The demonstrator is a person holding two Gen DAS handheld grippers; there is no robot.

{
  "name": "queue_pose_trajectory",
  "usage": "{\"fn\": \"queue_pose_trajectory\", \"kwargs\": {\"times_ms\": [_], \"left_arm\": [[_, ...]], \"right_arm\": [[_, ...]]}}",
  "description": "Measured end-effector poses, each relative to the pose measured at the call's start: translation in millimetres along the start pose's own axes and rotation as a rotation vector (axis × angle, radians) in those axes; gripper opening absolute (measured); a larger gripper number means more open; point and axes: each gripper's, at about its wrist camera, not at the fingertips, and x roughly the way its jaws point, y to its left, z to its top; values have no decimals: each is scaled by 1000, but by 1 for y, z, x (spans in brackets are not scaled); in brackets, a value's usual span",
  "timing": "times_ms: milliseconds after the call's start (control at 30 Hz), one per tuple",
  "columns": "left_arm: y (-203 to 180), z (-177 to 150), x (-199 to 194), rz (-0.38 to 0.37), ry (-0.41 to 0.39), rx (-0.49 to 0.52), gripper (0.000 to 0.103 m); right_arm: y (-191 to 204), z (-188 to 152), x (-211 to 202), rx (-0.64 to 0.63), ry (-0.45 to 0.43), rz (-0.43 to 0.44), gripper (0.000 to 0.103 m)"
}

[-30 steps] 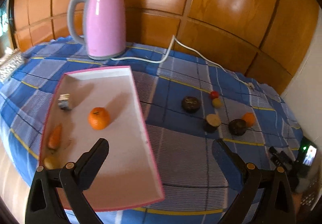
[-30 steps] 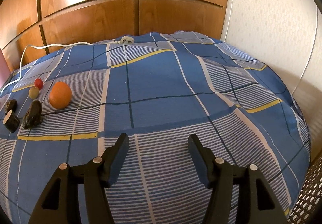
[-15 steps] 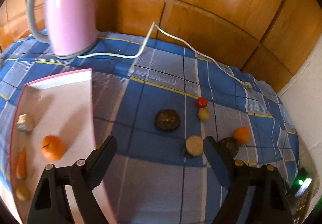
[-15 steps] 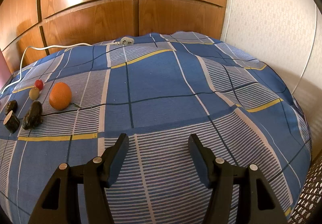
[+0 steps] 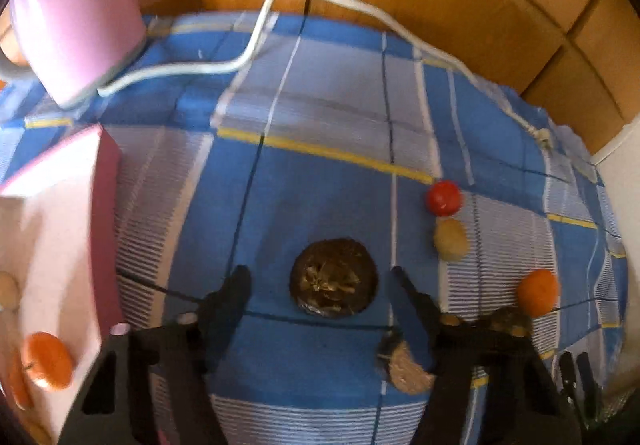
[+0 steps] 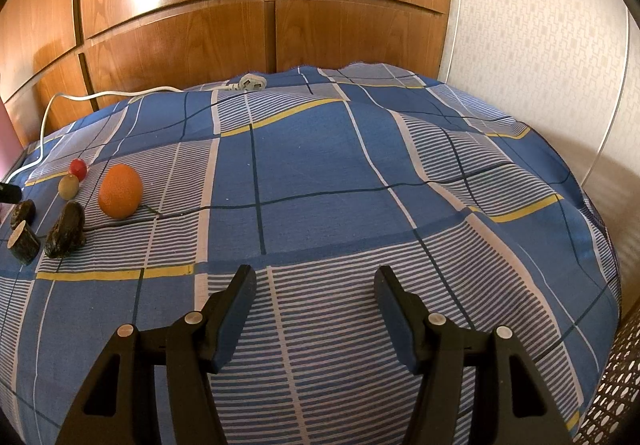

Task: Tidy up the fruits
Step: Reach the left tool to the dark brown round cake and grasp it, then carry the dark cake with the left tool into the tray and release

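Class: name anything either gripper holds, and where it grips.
Nothing. The left gripper straddles the dark round fruit untouched; the right gripper is empty.

right gripper [image 6: 316, 285] open over cloth [image 6: 320, 165] | orange [image 6: 120, 191] at 10 o'clock | plug [image 6: 250, 82] at 12
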Motion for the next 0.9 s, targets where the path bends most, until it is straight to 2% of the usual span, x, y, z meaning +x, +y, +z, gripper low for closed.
{"fn": "queue_pose_trajectory", "kwargs": {"times_ms": [33, 67, 100, 333, 533, 733, 900], "left_arm": [[-2, -2, 0, 6, -20, 14, 62], [-6, -4, -2, 2, -36, 37, 50], [-8, -7, -2, -18, -40, 58, 46], [-3, -28, -17, -65, -64, 25, 46], [12, -49, -56, -115, -121, 4, 46], [51, -56, -101, -121, -222, -57, 46], [108, -58, -127, -109, -274, -165, 46]], "right_arm": [[0, 0, 0, 0, 0, 0, 62], [0, 0, 0, 1, -1, 0, 62], [0, -1, 0, 1, -1, 0, 62], [1, -1, -1, -2, -5, -4, 62], [2, -2, -1, -8, -7, -12, 62], [4, -2, 0, -16, -8, -20, 62], [5, -2, 0, -21, -8, -26, 62]]}}
